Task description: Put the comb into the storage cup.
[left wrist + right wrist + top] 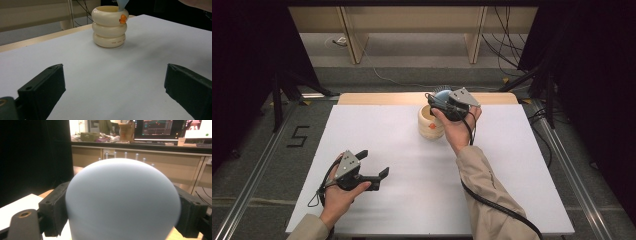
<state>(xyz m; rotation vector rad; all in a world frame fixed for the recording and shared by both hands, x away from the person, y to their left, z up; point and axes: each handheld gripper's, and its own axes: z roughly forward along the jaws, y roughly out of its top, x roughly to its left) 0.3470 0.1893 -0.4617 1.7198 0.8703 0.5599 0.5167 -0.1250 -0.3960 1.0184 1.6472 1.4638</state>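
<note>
A cream holder [430,122] shaped like three stacked rings, with a small orange mark, stands at the back middle of the white board [412,195]. Just above its far right rim my right gripper [443,99] is shut on a light blue brush [441,92]. In the right gripper view the brush's rounded head [122,200] spans the whole gap between both jaws. The left gripper view shows the holder [110,26] with the brush's tapered blue end [123,4] dipping into its opening. My left gripper [373,163] rests low at the near left, open and holding nothing [115,87].
A wooden strip [377,98] runs along the board's far edge. Black stands [277,100] rise on both sides of the table, and a number 5 is marked on the floor [299,136] at the left. The right gripper's cable [492,205] trails along the sleeve.
</note>
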